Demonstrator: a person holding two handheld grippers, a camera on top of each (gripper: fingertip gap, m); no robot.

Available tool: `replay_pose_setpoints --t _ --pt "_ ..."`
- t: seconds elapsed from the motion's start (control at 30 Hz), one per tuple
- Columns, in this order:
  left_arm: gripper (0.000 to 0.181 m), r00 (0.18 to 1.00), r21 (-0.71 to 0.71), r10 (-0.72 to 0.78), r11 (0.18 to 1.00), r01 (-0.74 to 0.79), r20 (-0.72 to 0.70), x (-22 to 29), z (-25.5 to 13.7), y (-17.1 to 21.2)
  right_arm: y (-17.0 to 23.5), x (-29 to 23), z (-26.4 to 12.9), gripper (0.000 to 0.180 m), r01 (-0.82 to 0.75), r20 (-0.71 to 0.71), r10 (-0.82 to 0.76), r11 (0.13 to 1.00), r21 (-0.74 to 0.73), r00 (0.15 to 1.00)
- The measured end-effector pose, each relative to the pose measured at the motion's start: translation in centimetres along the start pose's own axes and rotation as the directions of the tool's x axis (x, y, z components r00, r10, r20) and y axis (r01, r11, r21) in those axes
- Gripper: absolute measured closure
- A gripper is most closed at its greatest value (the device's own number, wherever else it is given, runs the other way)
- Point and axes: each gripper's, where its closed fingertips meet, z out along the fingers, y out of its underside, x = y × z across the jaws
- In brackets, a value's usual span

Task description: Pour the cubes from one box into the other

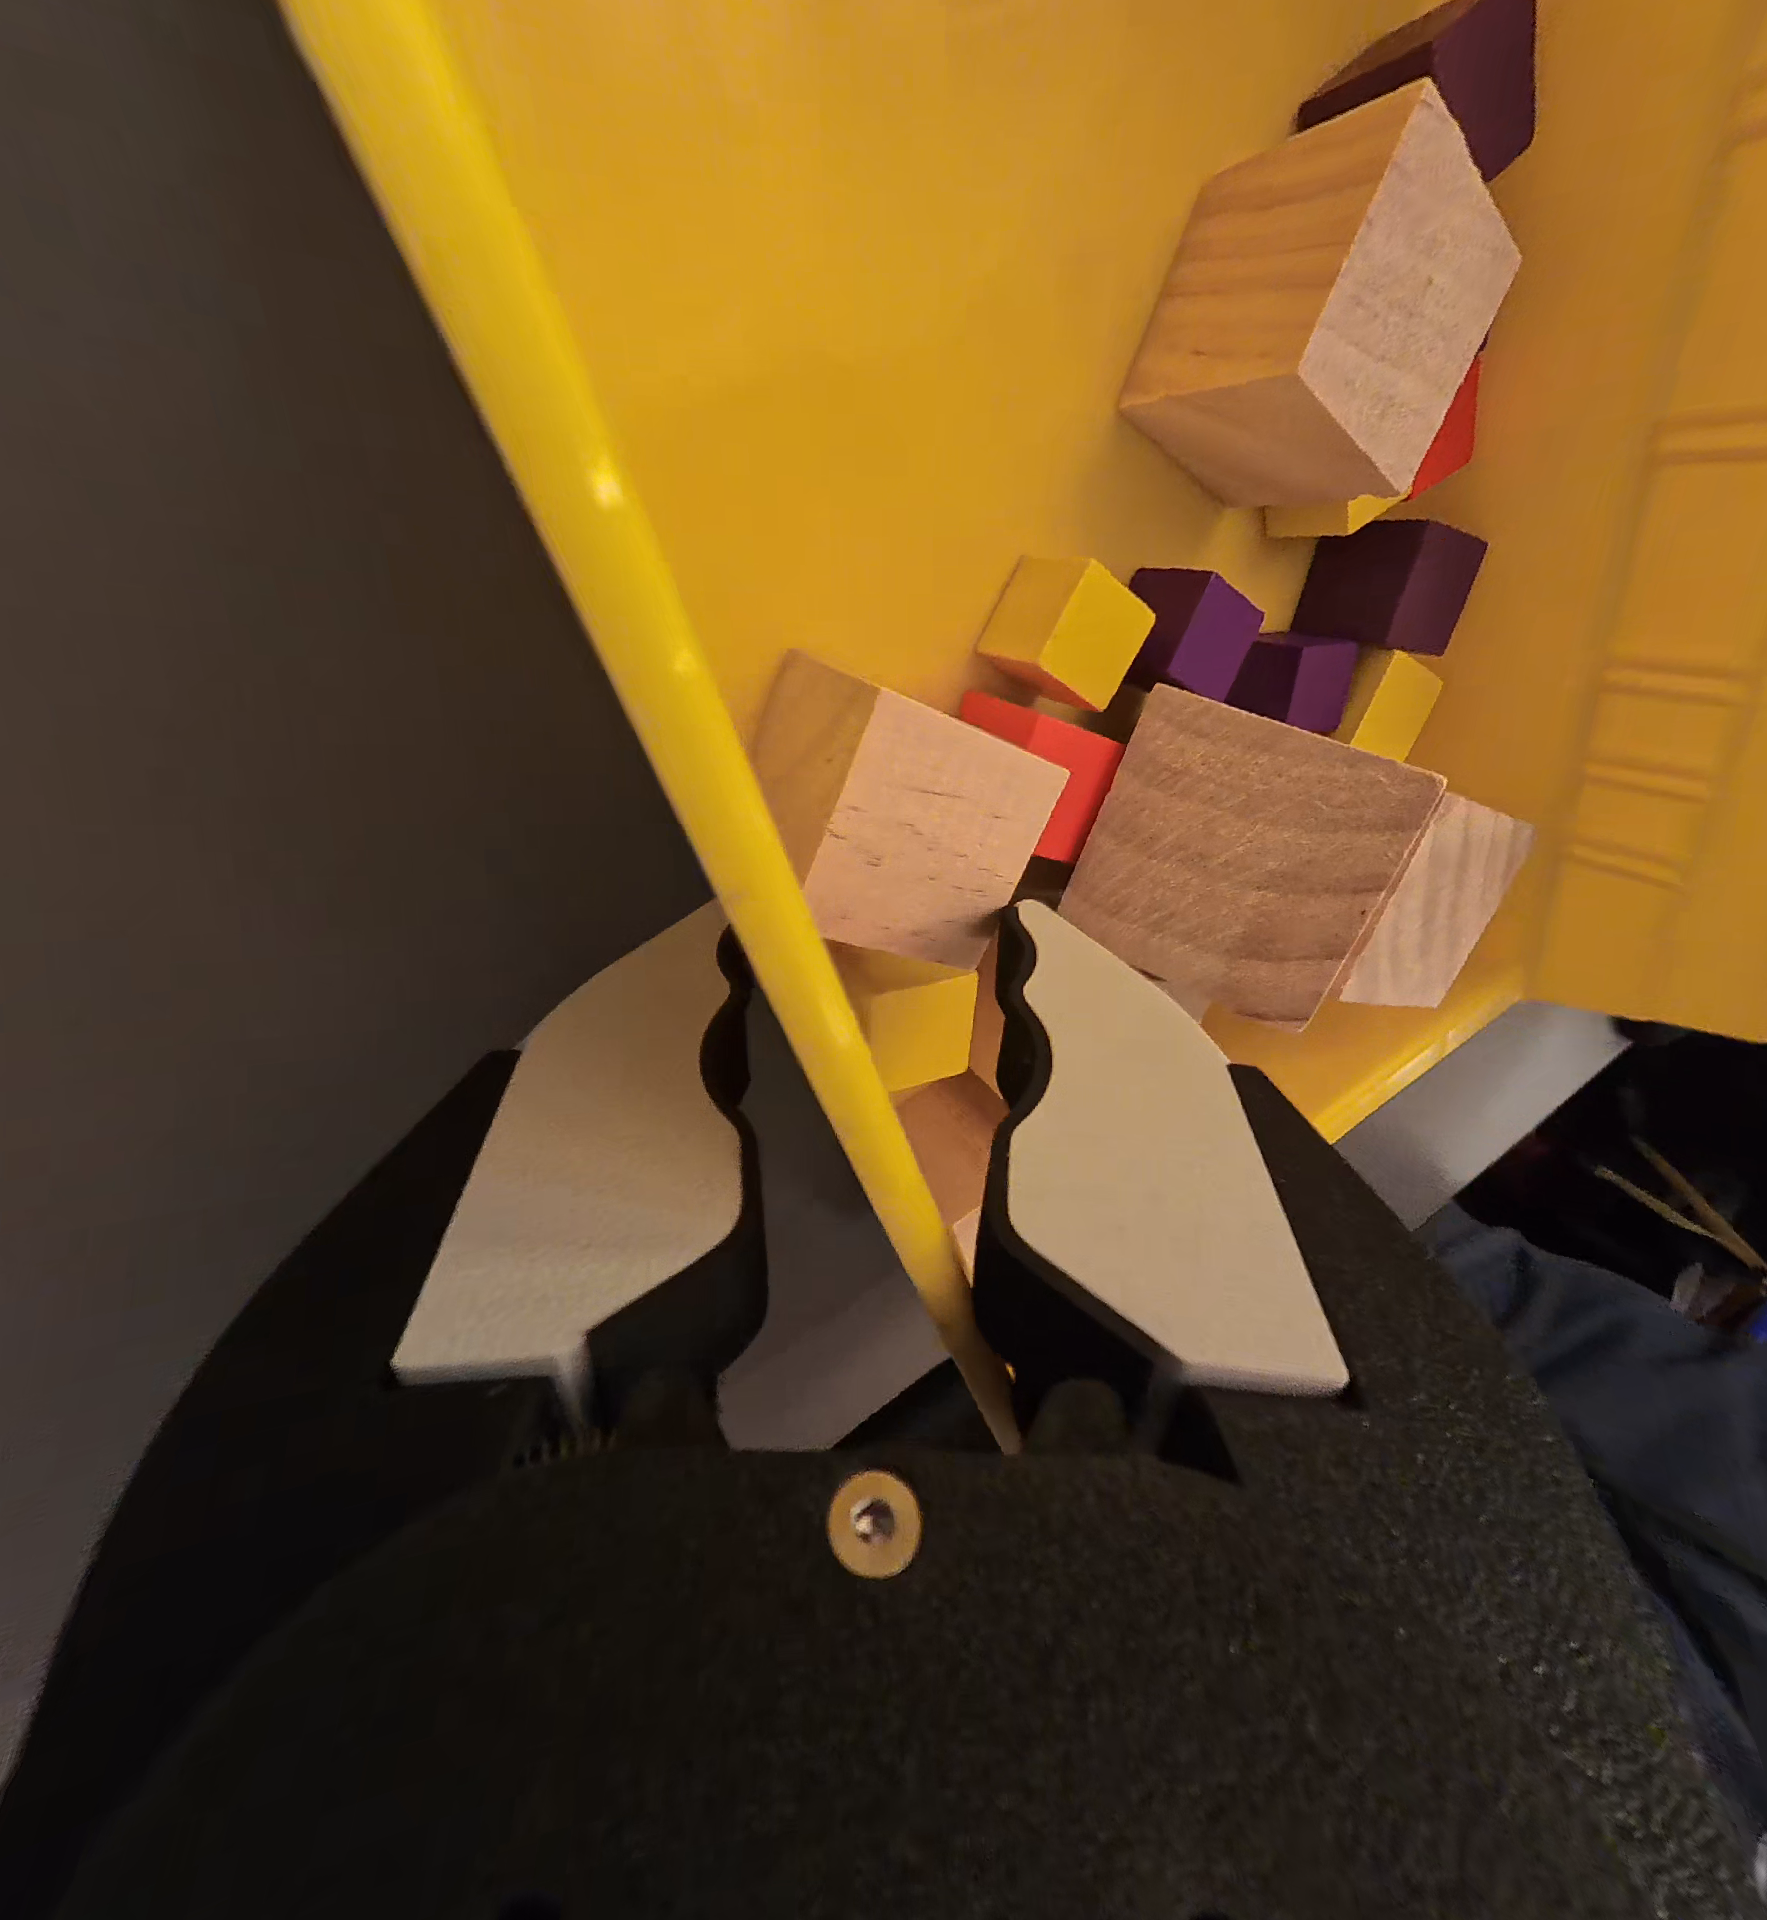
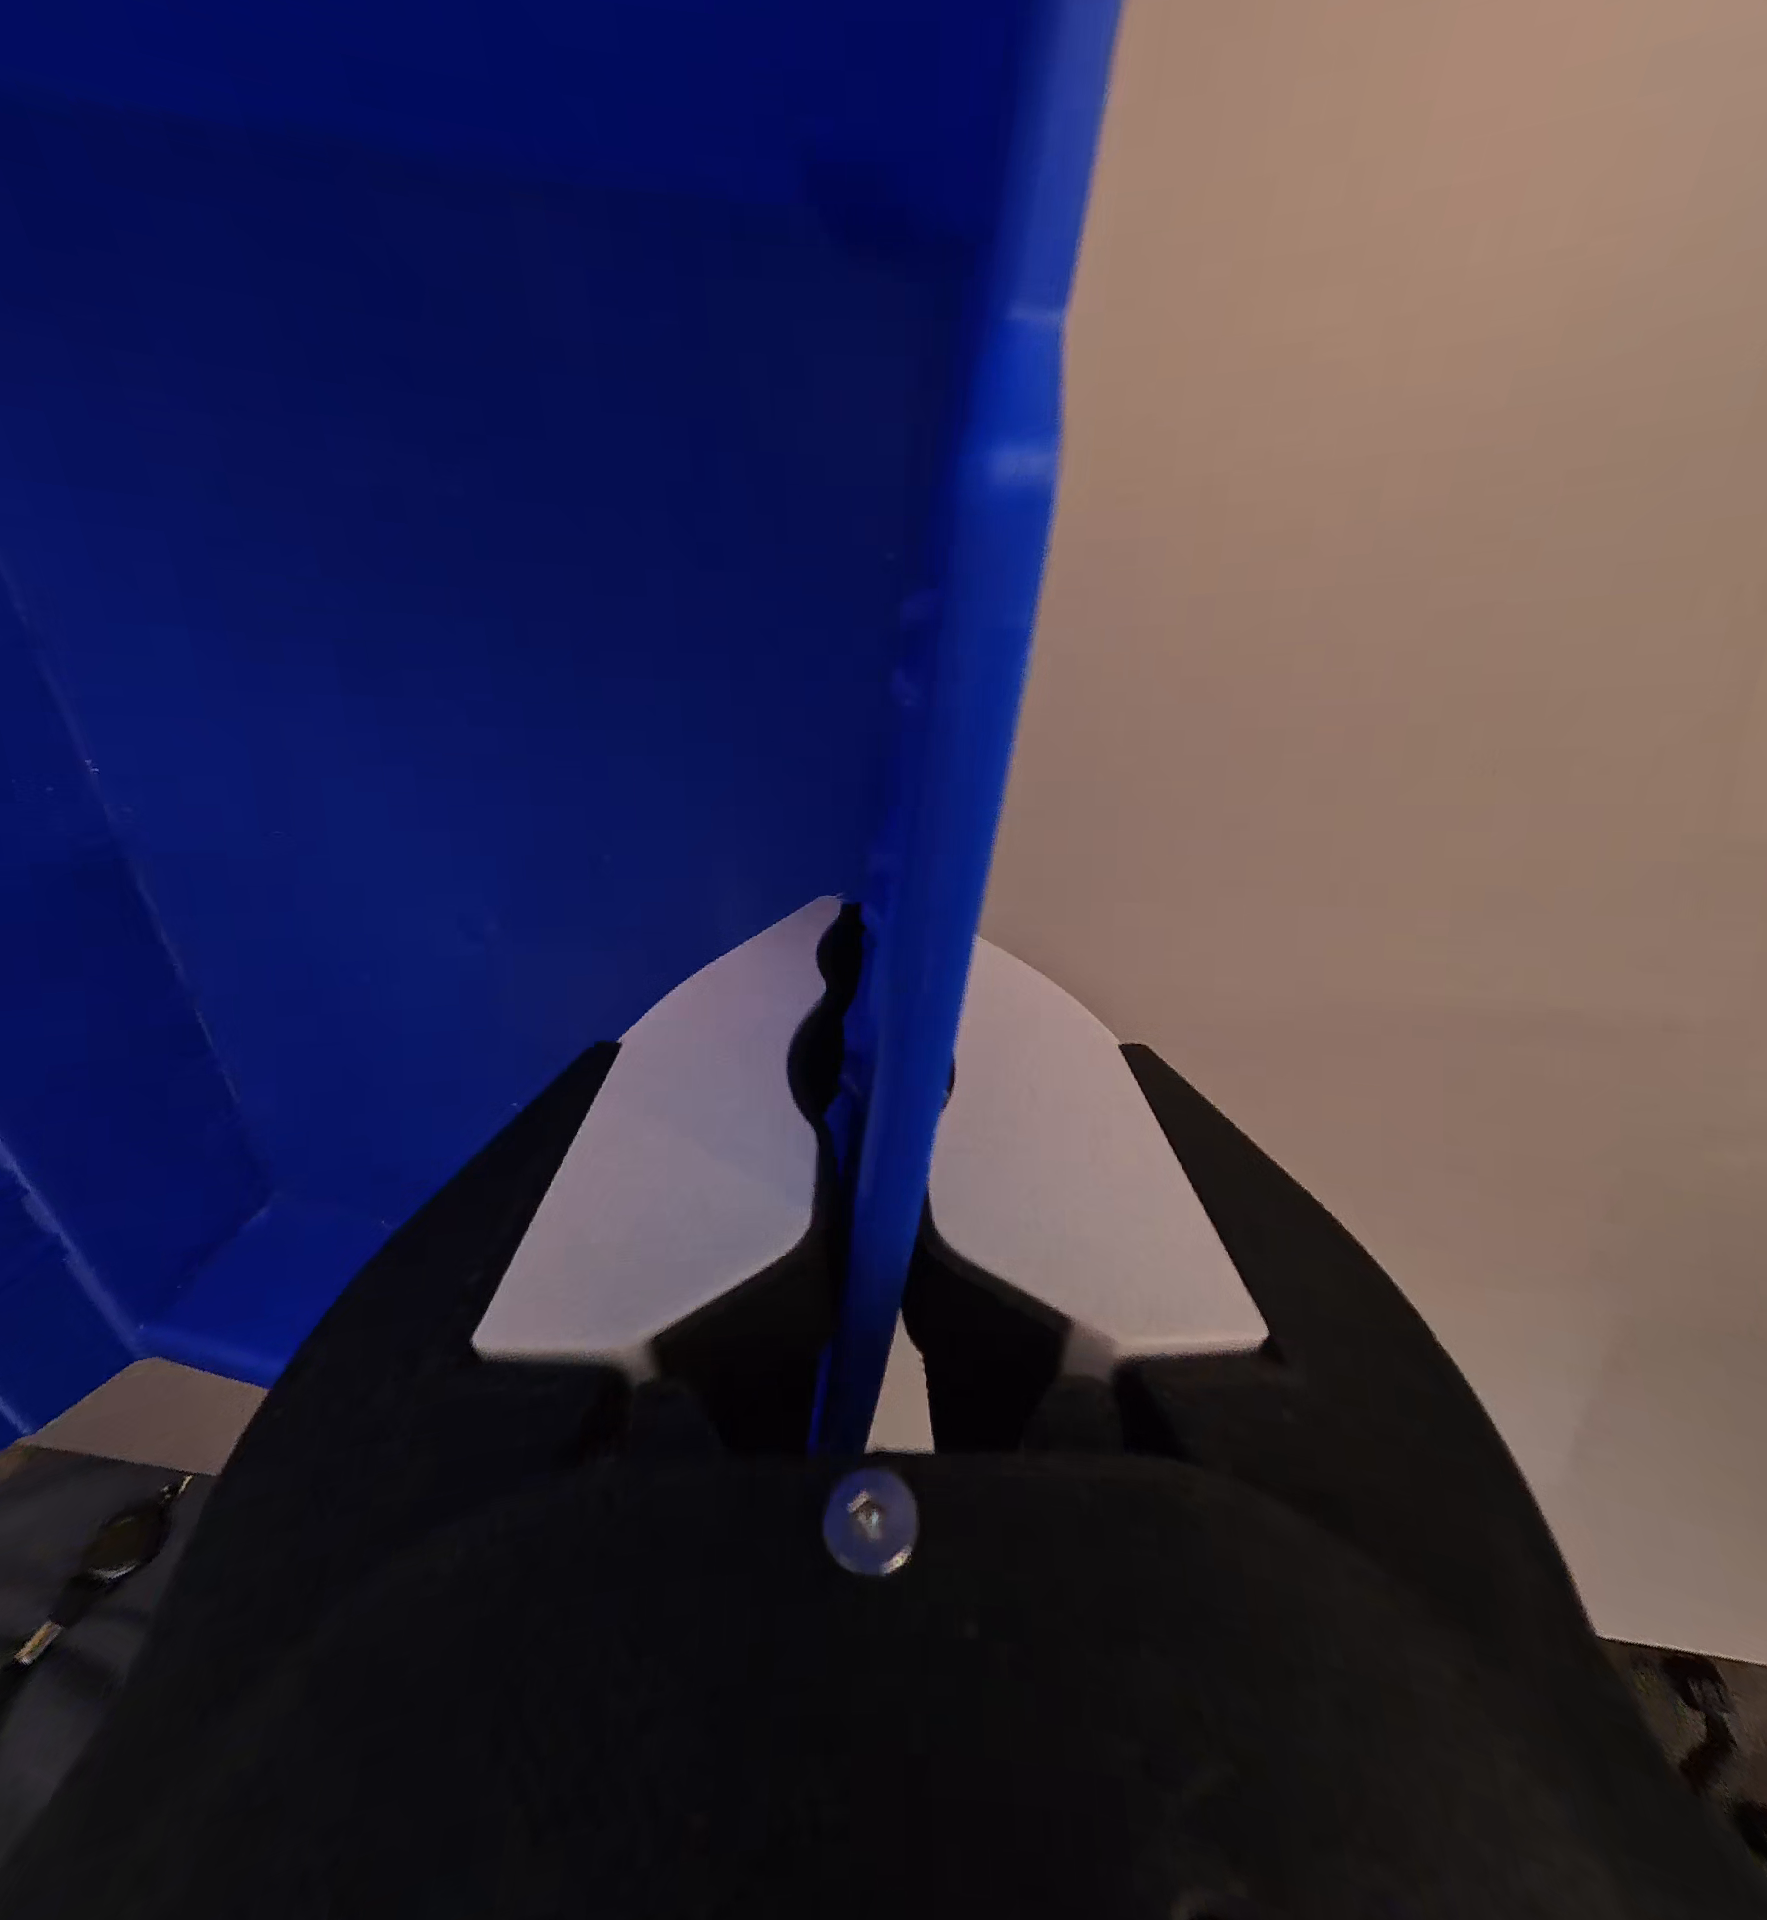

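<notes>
Many cubes (image 1: 1263, 852) lie inside the yellow box (image 1: 858, 312): big plain wooden ones and small yellow, purple and red ones. They are heaped toward the low corner of the box, close to the left tool (image 1: 863, 945). This box is tilted, and its side wall passes between the two fingers of the left tool. The outer finger (image 1: 609, 1143) is on the outside of the wall and the inner finger (image 1: 1139, 1174) is inside, touching the cubes. A gap shows beside the wall near the fingertips, so I cannot tell if the grip is firm or loose.

The blue box (image 2: 443, 623) looks empty in the part that shows. The right tool (image 2: 894, 925) is clenched on its side wall, one finger on each side.

I judge that the cubes are now in the yellow box, so the pour is either finished or not begun; the pictures do not decide this. If another pour comes, it is good to keep the receiving box low and steady, bring the two rims close together, and tilt slowly so the heavy wooden cubes slide and do not jump over the edge. The inner finger may block some cubes.
</notes>
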Motion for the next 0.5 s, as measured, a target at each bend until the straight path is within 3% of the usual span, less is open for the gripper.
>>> replay_pose_setpoints --t 0.3,0.5 --pt "0.136 1.0 0.015 -0.01 1.0 0.01 0.016 -4.9 -2.8 3.3 0.0 -3.3 6.1 0.17 0.032 0.01 -0.031 0.99 -0.138 0.999" --pt "0.136 1.0 0.009 0.006 1.0 -0.006 0.023 -6.2 -3.6 4.6 -0.4 -4.6 7.0 0.167 0.057 0.044 -0.051 0.984 -0.166 0.998"
